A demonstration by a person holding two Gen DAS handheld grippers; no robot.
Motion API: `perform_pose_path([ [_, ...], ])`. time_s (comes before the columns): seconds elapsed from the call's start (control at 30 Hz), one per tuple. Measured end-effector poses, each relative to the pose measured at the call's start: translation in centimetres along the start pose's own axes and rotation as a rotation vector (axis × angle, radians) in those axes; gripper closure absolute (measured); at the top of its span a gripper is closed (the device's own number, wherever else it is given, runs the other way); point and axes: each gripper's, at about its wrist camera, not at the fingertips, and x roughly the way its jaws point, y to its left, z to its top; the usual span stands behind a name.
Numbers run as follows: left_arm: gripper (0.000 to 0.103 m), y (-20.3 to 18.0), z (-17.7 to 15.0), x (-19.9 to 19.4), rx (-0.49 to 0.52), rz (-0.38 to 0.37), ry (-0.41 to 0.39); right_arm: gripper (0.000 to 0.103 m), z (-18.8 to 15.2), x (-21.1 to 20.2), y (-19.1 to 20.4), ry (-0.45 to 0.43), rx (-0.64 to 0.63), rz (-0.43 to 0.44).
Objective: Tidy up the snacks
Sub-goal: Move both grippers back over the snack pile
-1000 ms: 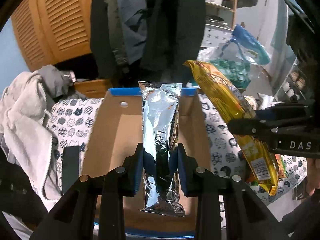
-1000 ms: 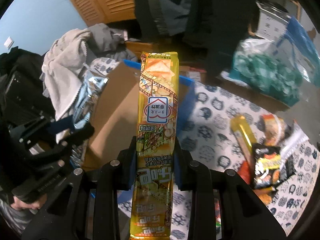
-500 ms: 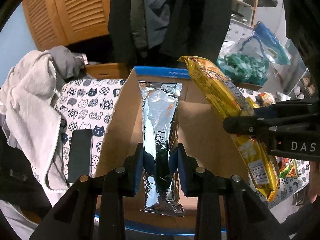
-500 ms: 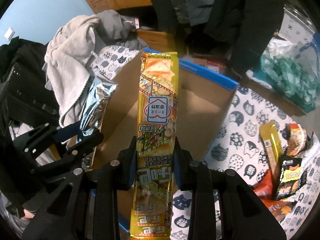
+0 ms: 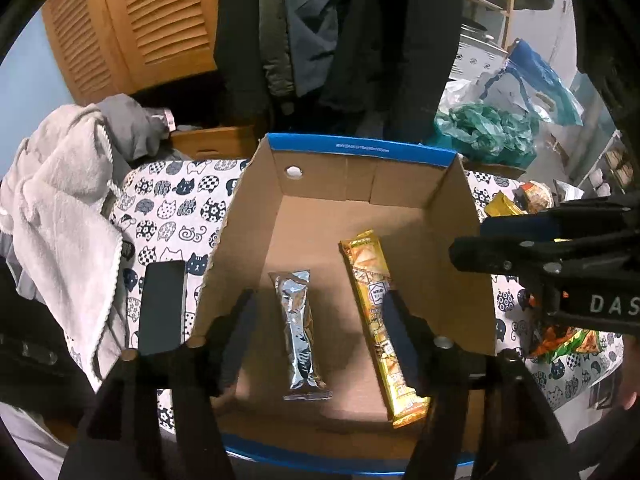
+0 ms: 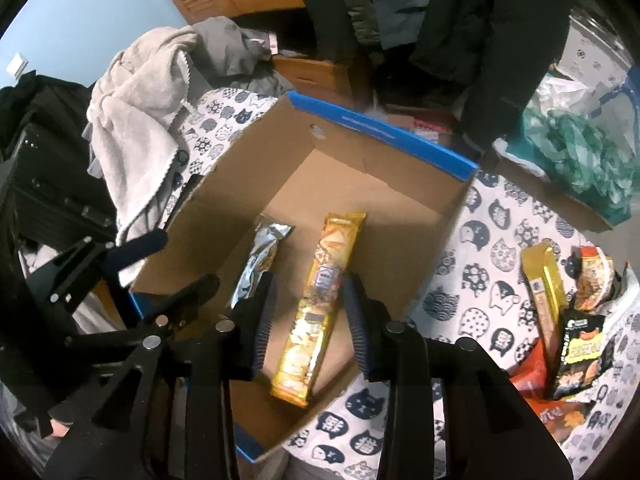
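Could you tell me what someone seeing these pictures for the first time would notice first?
The open cardboard box with blue edges fills the middle of the cat-print cloth. On its floor lie two long packets side by side and apart: a silver packet on the left, a yellow packet on the right. The left tool and right tool hover above them, both open, and more snacks are piled to the right of the box.

One open brown cardboard box with blue-edged flaps [image 5: 460, 240] holds two snacks: one crinkled silver foil packet [image 5: 298, 332] and one long yellow printed wrapper [image 5: 370, 280], lying side by side. Outside it on the cat-print cloth sits one loose heap of packets [image 6: 568, 320], at least four, their edges overlapping. One flat black slab [image 5: 160, 308] lies left of the box.
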Motion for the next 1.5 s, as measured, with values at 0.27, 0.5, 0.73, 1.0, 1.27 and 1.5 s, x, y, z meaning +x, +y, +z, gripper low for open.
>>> perform_pose_path([
  [0.27, 0.026, -2.1, 0.1, -0.5, 0.061, -0.01, -0.015, 0.031, -1.8, -2.3, -1.8, -0.018, -0.036, -0.097],
  [0.5, 0.023, -4.9, 0.1, -1.0, 0.122, -0.041, -0.022, 0.028, -4.2, -4.6, -4.6, -0.026, -0.014, -0.139],
  [0.73, 0.023, -8.3, -0.1, -1.3, 0.201, -0.068, -0.023, 0.028, -7.0, -7.1, -8.4, -0.039, 0.041, -0.173],
  [1.0, 0.023, -12.8, -0.1, -1.4, 0.279, -0.125, -0.015, 0.027, -10.2, -9.6, -12.4, -0.061, 0.127, -0.199],
  [1.27, 0.023, -16.9, -0.4, -1.6, 0.363, -0.148, -0.023, 0.027, -13.0, -11.5, -15.7, -0.073, 0.192, -0.219],
  [1.5, 0.022, -21.0, -0.9, -1.3, 0.453, -0.164, -0.019, 0.027, -15.1, -12.4, -18.2, -0.077, 0.248, -0.227],
])
